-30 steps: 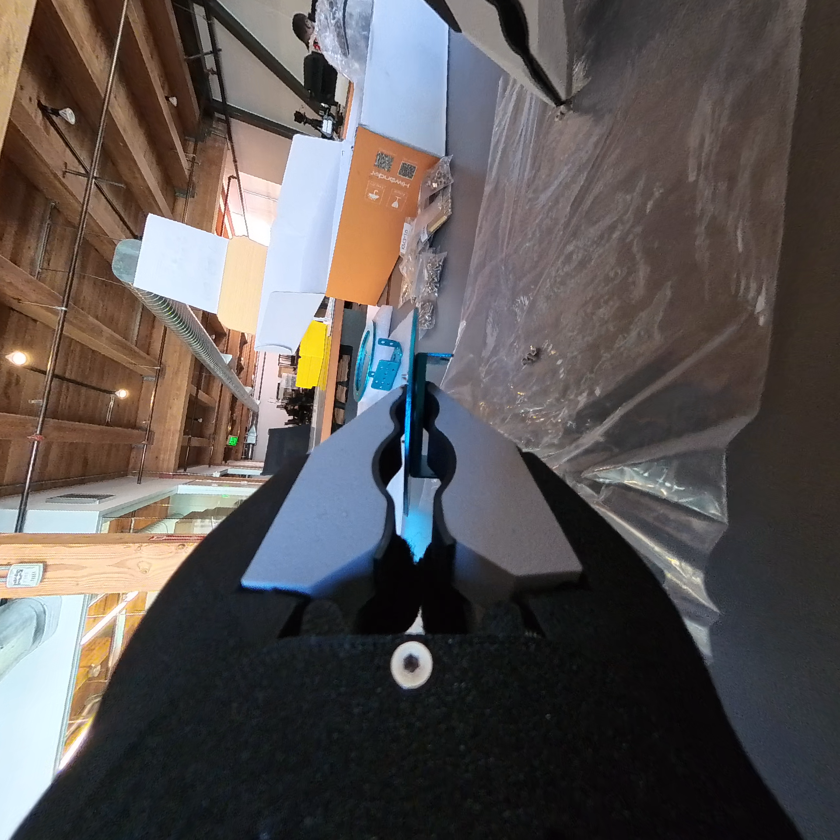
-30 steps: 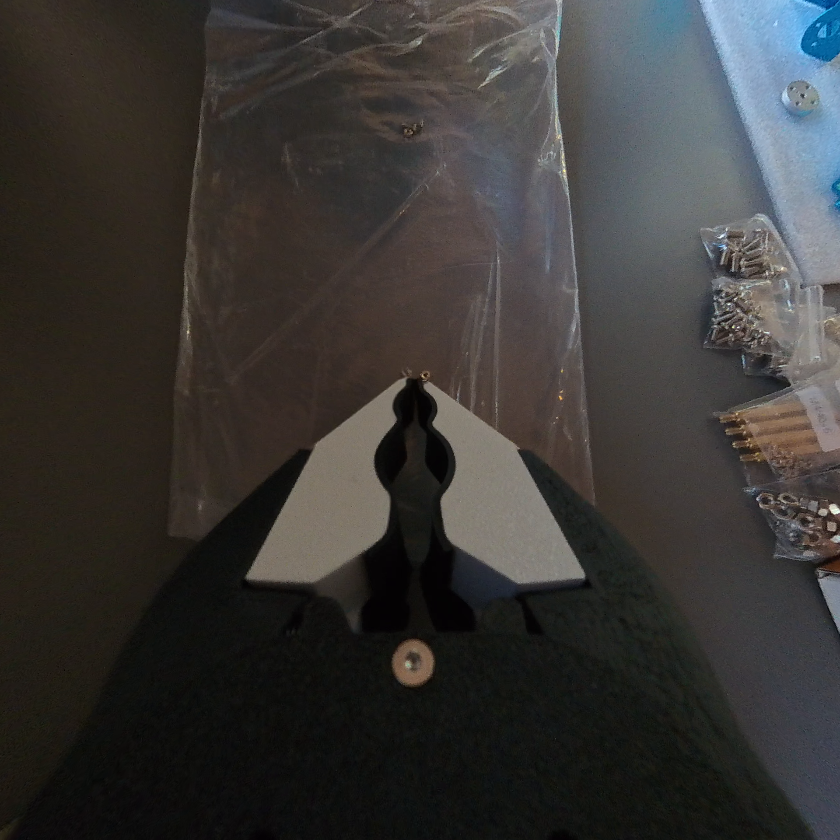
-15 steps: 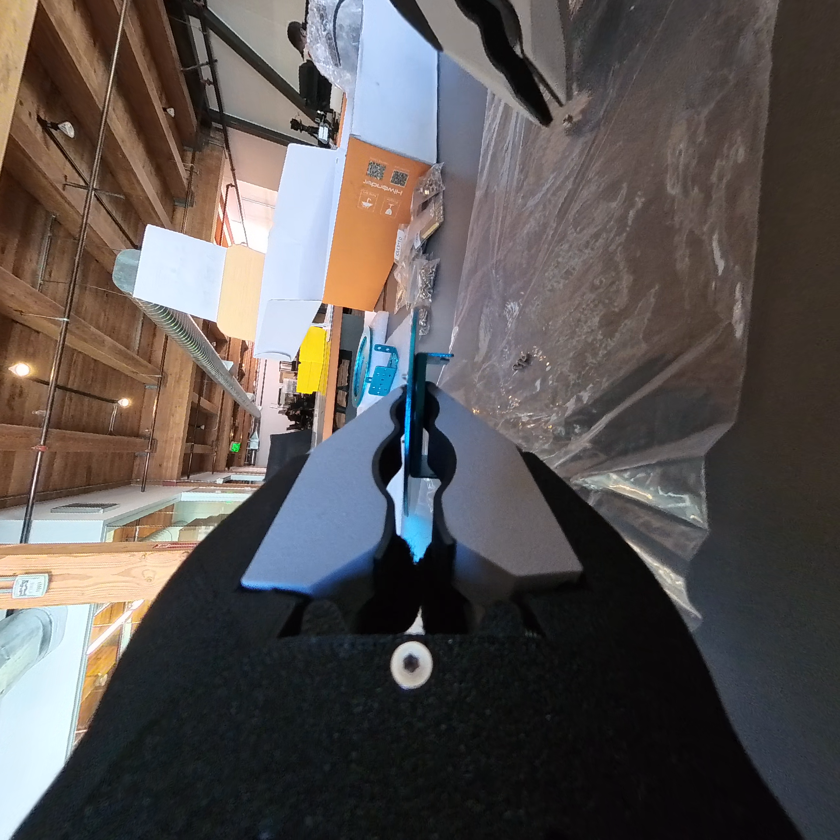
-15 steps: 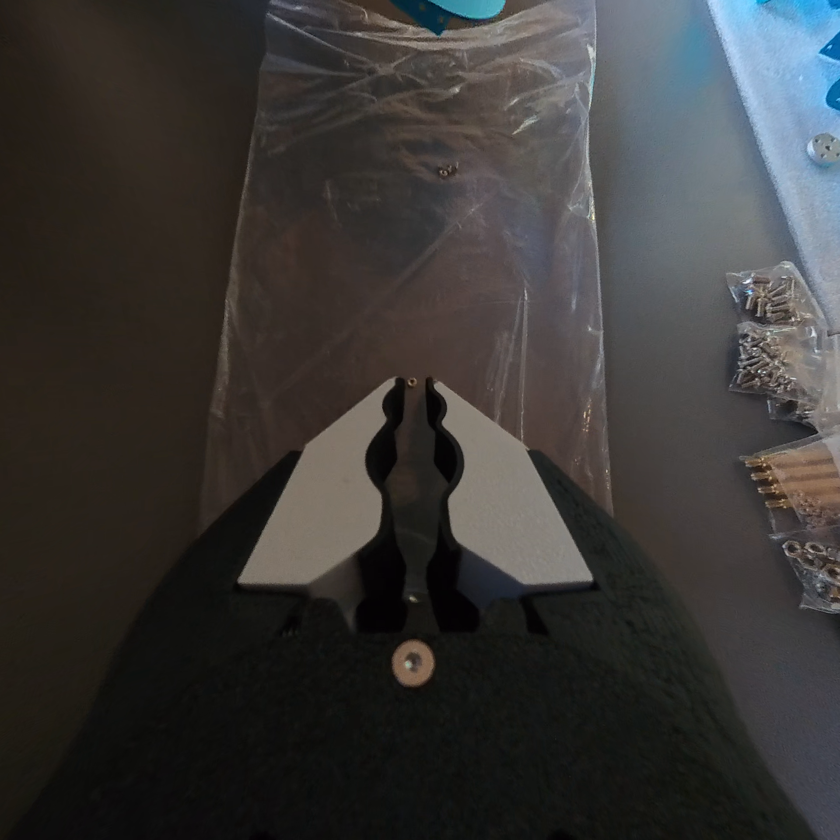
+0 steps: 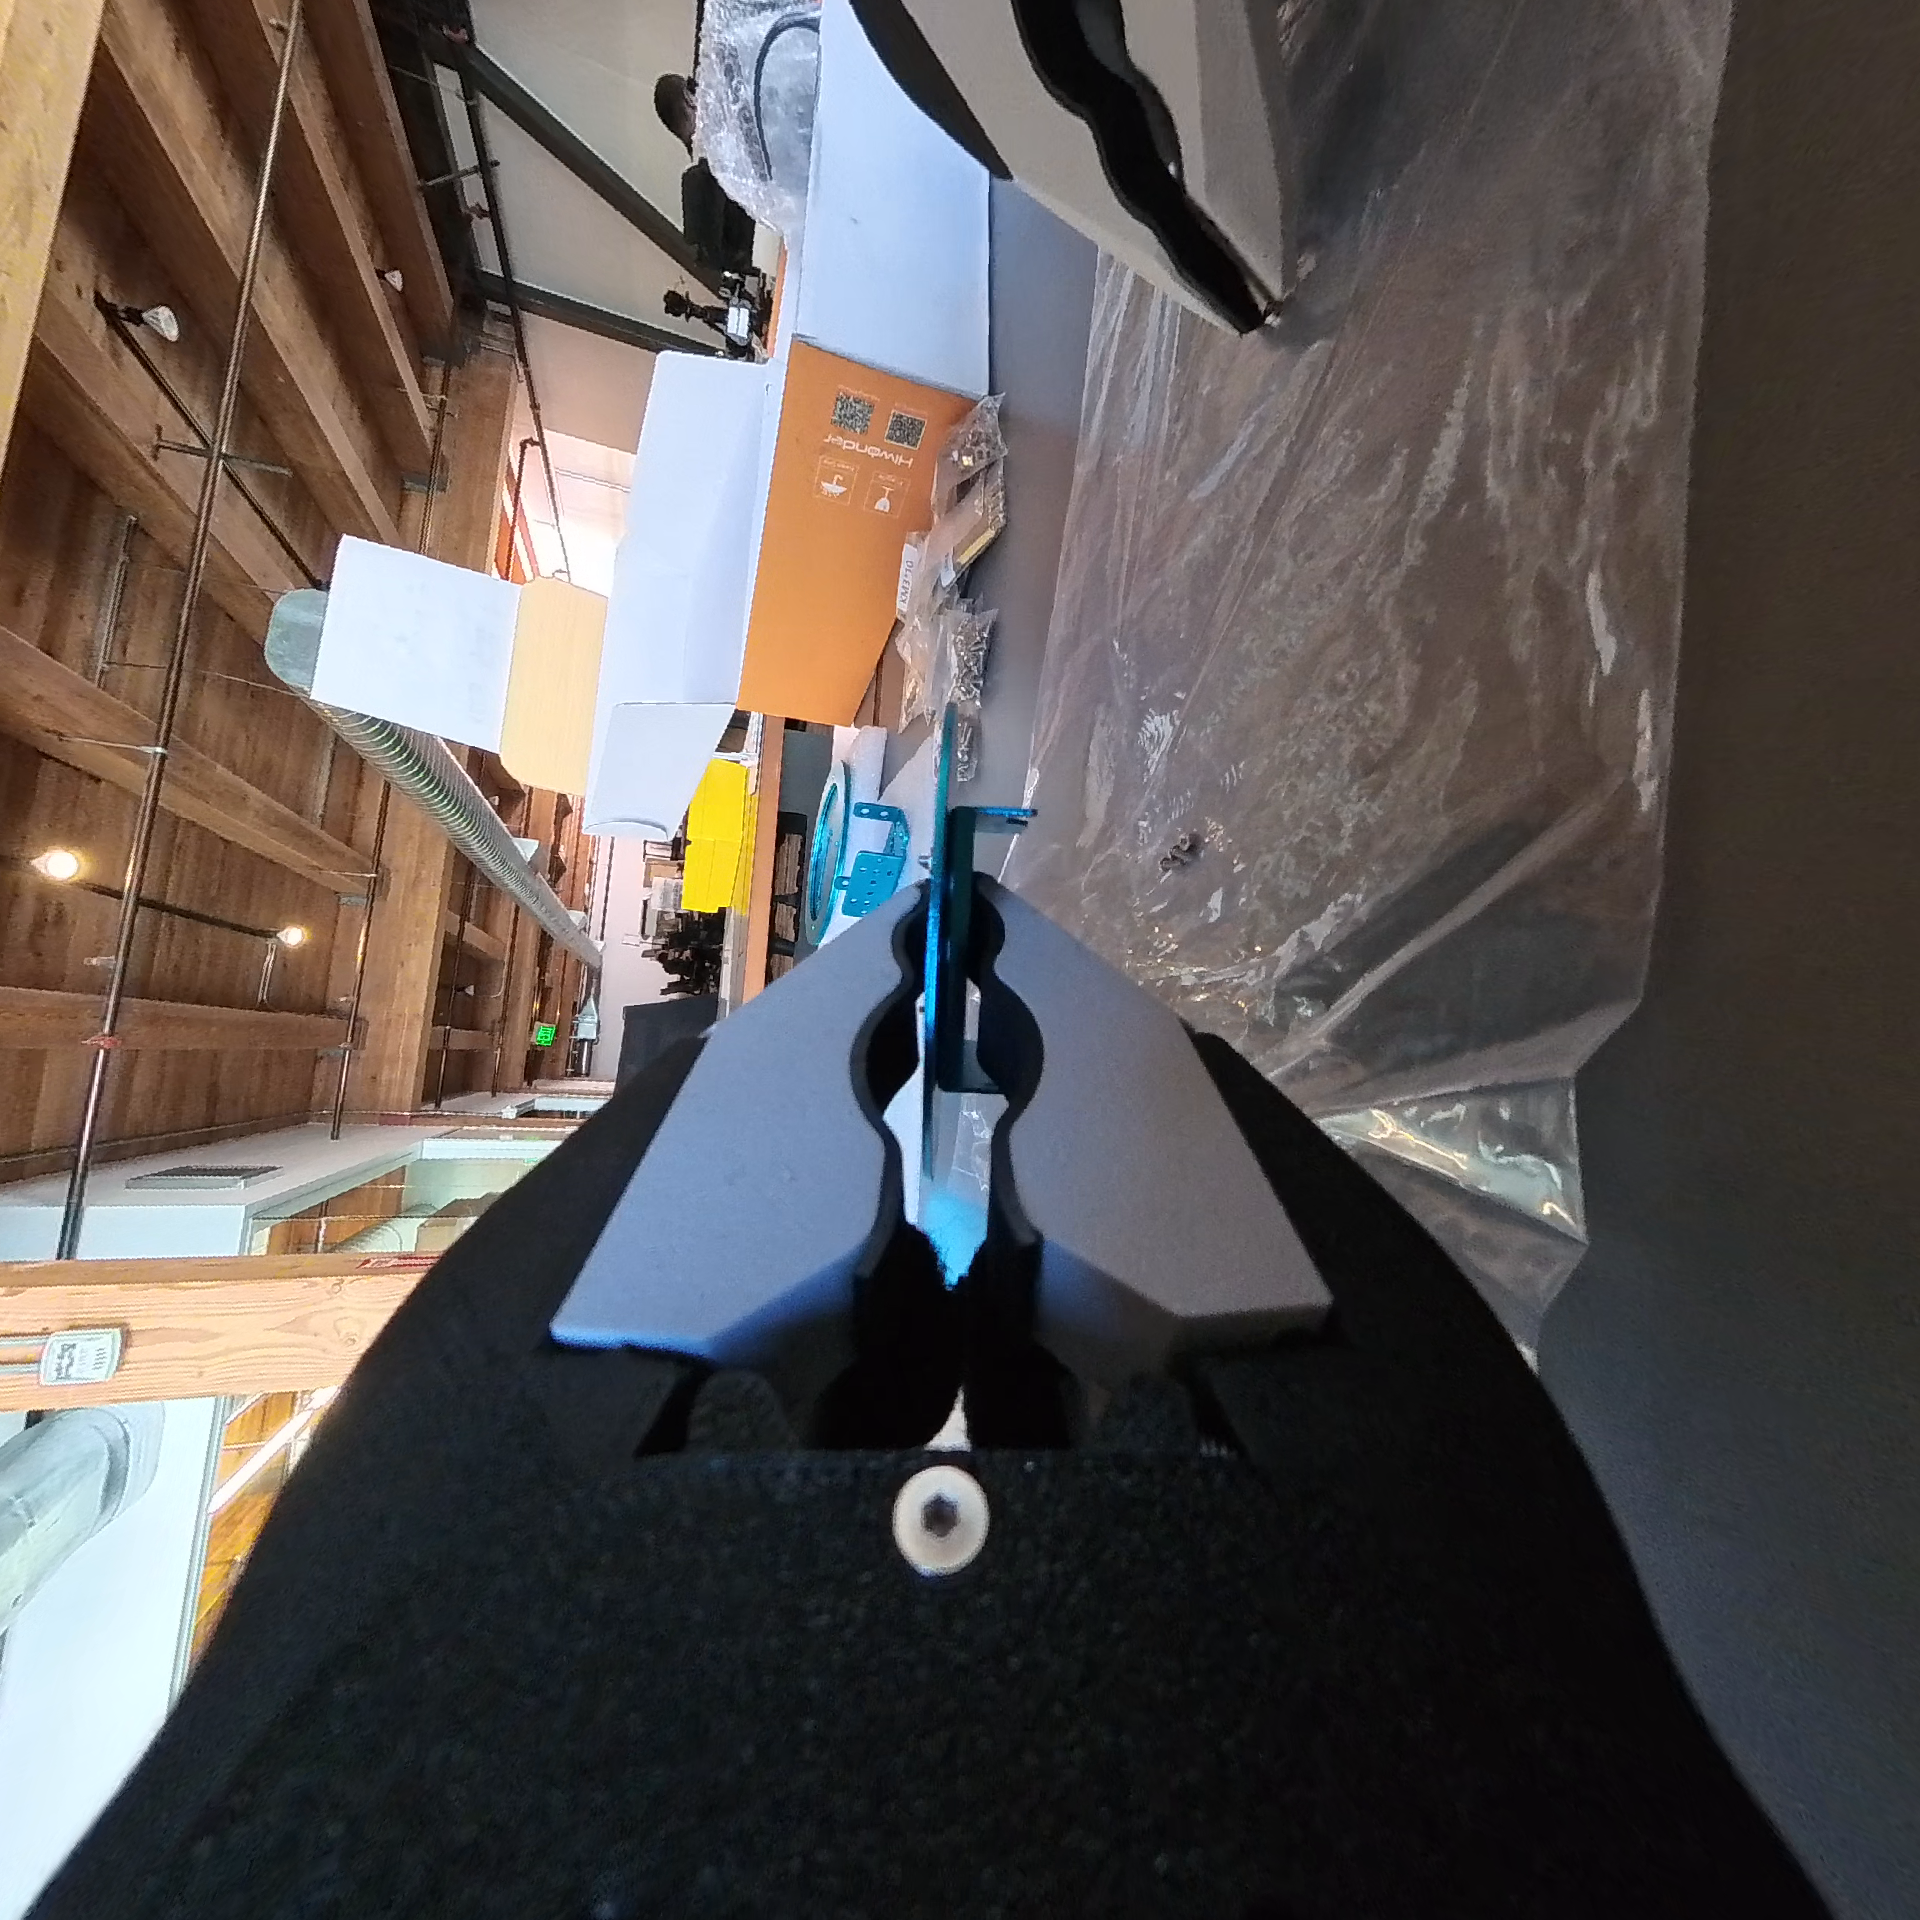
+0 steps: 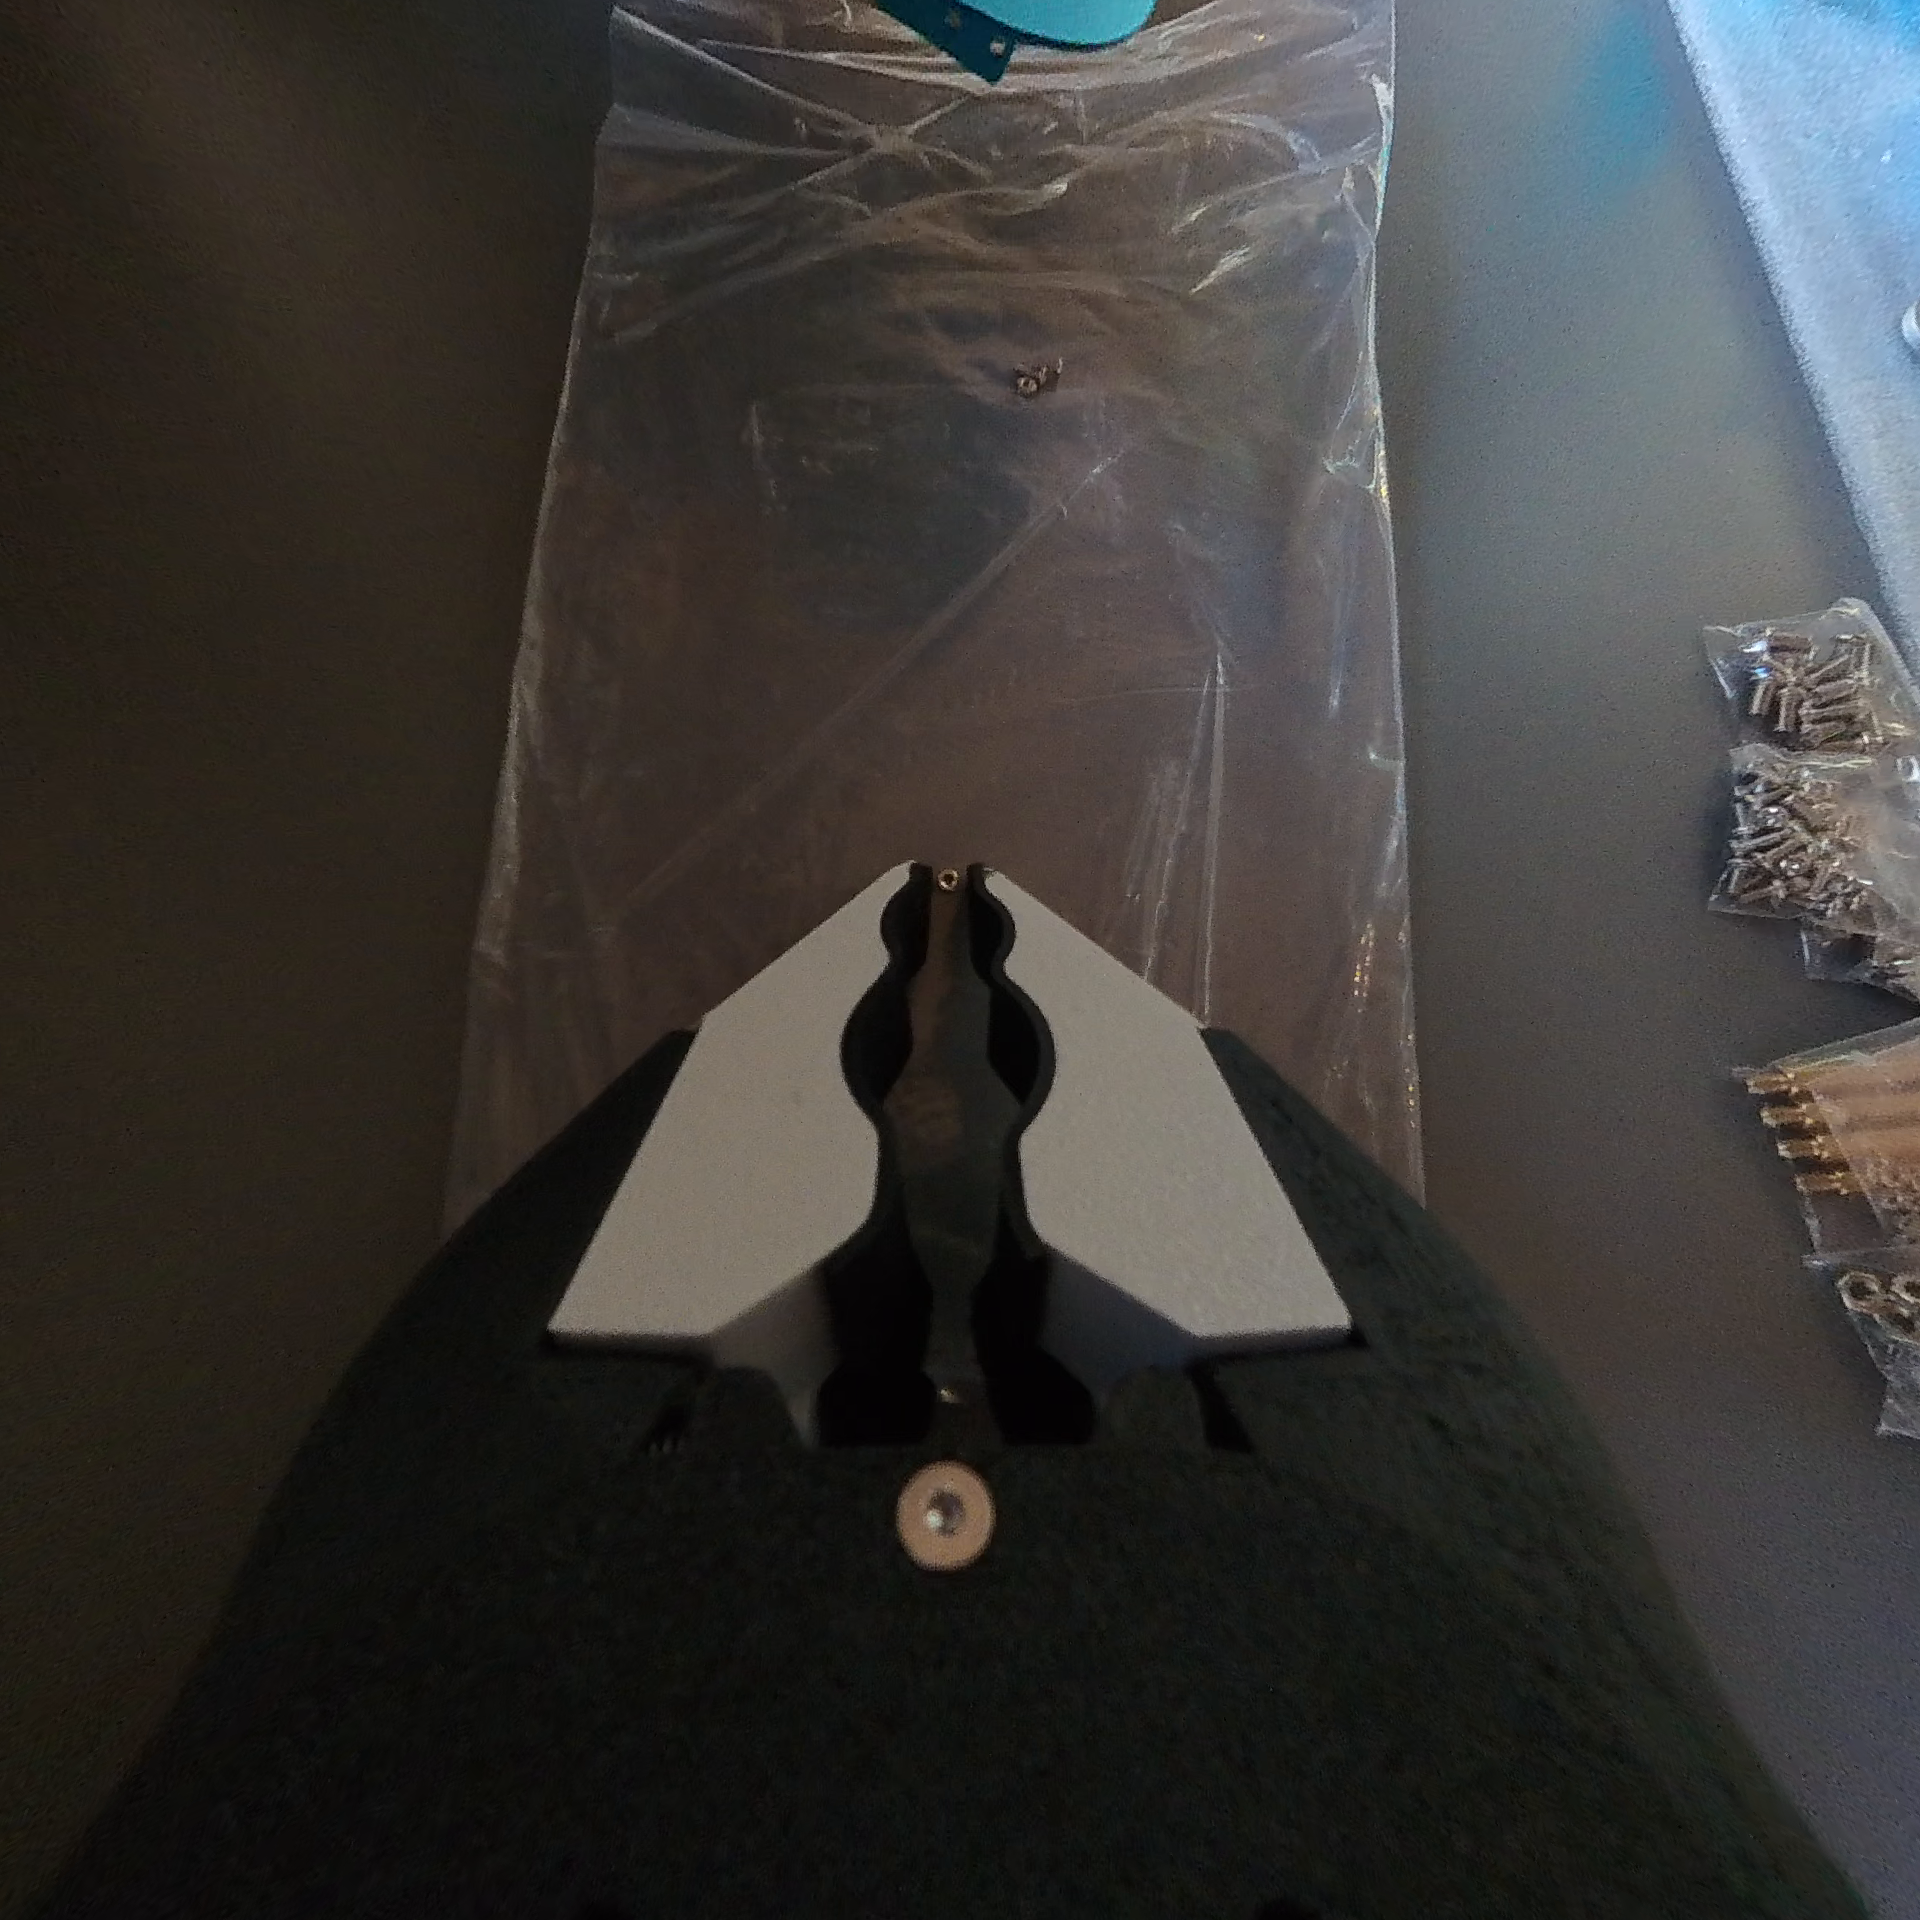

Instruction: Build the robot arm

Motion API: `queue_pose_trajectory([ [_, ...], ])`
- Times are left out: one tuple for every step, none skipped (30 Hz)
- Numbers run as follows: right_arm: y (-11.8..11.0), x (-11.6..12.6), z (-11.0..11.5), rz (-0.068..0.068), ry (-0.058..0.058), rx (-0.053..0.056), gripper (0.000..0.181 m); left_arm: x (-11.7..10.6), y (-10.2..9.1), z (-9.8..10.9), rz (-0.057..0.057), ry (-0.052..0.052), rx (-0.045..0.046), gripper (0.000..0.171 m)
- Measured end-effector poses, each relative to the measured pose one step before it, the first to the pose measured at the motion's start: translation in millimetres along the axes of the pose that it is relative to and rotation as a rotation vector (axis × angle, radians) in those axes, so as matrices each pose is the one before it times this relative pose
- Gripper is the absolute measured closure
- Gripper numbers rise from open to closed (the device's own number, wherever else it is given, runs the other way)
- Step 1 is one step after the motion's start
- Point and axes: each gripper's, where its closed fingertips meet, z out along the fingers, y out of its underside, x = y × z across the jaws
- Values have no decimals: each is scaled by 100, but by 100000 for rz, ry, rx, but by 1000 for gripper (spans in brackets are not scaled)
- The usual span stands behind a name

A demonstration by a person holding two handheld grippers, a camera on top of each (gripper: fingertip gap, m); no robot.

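My left gripper (image 5: 951, 894) is shut on a thin blue metal plate (image 5: 948, 935), held edge-on above a clear plastic bag (image 5: 1403, 727) on the dark table. My right gripper (image 6: 948, 879) is closed to a narrow gap on a tiny brass screw (image 6: 948, 881) pinched at its tips, over the near half of the bag (image 6: 935, 623). It also shows at the top of the left wrist view (image 5: 1262, 301). Two tiny loose screws (image 6: 1034, 382) lie farther up the bag. The blue plate's edge (image 6: 1018, 21) shows at the top of the right wrist view.
Small bags of screws and brass standoffs (image 6: 1797, 831) lie right of the plastic bag, with a white foam sheet (image 6: 1818, 208) beyond. In the left wrist view an orange and white box (image 5: 831, 540) and blue metal parts (image 5: 873, 862) sit farther along the table. One gripper's finger ends stand about 15 cm off the other's.
My right gripper has risen from the bag with the tiny screw at its tips and come closer to my left gripper. The blue plate has entered the right view. My left gripper keeps its hold.
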Motion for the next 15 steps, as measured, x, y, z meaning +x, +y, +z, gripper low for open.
queue_pose_trajectory([
  [6, 23, 4, 124, 118, 94, 177, -16, -15, -10, -54, -101, 75, 170],
  [8, 7, 0, -206, 155, 33, 178, -31, -36, -9, 55, -178, 167, 170],
  [4, 12, 7, -467, 355, -93, 178, 0, -33, -2, 4, -47, 123, 170],
  [3, -14, -3, -773, 353, -232, 179, 2, -28, 1, -2, -36, 51, 170],
  [6, -15, -5, -1029, 401, -342, 179, -11, -31, 1, 76, -158, 129, 170],
  [-5, 11, 1, -799, 543, -243, 179, 13, -44, -2, 17, -40, 162, 170],
  [-8, 22, 11, -213, 468, 15, 179, 32, -27, 4, -34, 95, 59, 170],
  [-2, 7, -6, -164, 168, 50, 179, 22, -36, 6, 157, -37, 103, 170],
  [4, 22, -12, -62, 116, -76, 180, 16, -53, -14, 246, -86, 192, 170],
  [3, 11, -10, 165, -98, -5, 180, 33, -44, 9, 9, 104, 88, 170],
  [-13, -20, -10, 190, -202, -31, 180, 45, -57, 1, -56, 130, 160, 170],
  [-50, 24, -25, 26, 166, 62, 180, 44, -84, 0, 82, 80, 260, 170],
  [-60, 33, -43, -133, 286, 220, 180, 54, -85, -5, 125, 81, 228, 170],
  [-80, 59, -57, -51, 379, 352, 180, 61, -87, -4, 113, 123, 242, 170],
  [-76, 52, -60, -29, 337, 316, 180, 68, -66, 13, 130, 166, 181, 170],
])
